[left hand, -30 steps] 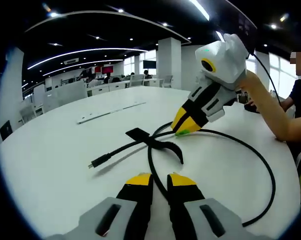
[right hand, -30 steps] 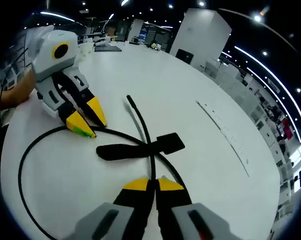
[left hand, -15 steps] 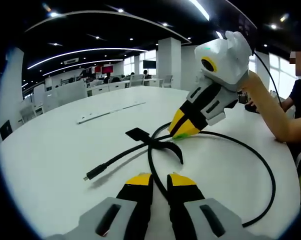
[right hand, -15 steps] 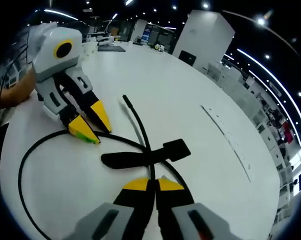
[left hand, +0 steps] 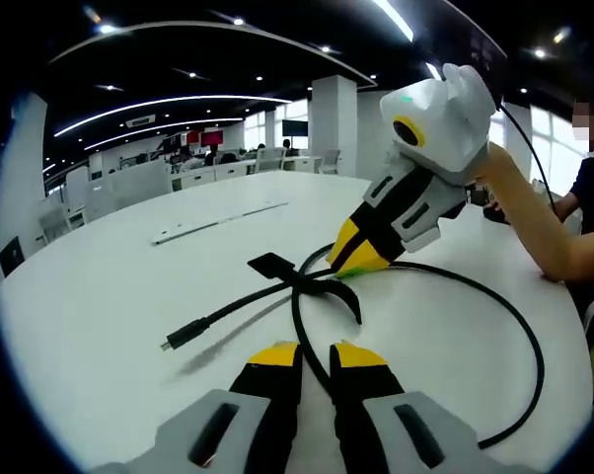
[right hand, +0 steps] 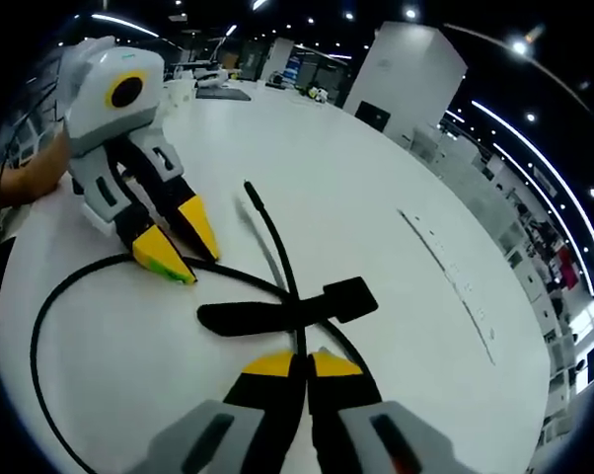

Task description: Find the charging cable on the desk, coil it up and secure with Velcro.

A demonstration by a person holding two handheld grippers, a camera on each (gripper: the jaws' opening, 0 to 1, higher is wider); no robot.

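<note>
A black charging cable [left hand: 530, 341] lies in a wide loop on the white table [left hand: 100, 296]. Its plug end [left hand: 174, 342] points left. A black Velcro strap [left hand: 342, 294] is fixed where the cable crosses itself. My left gripper [left hand: 317, 355] is shut on the cable close to the camera. My right gripper [left hand: 353, 259] comes in from the right, its yellow tips shut on the cable just past the strap. In the right gripper view, the right gripper [right hand: 303, 363] clamps the cable, the strap [right hand: 267, 316] lies just ahead, and the left gripper [right hand: 179, 247] touches the loop [right hand: 38, 326].
A thin white strip [left hand: 218, 221] lies farther out on the table, also the strip [right hand: 445, 275] in the right gripper view. A person's arm [left hand: 534, 212] holds the right gripper. Desks and chairs [left hand: 139, 183] stand beyond the table's edge.
The plug end of the cable has swung a little toward my left gripper. The right gripper has shifted slightly left along the cable. Both stay shut.
</note>
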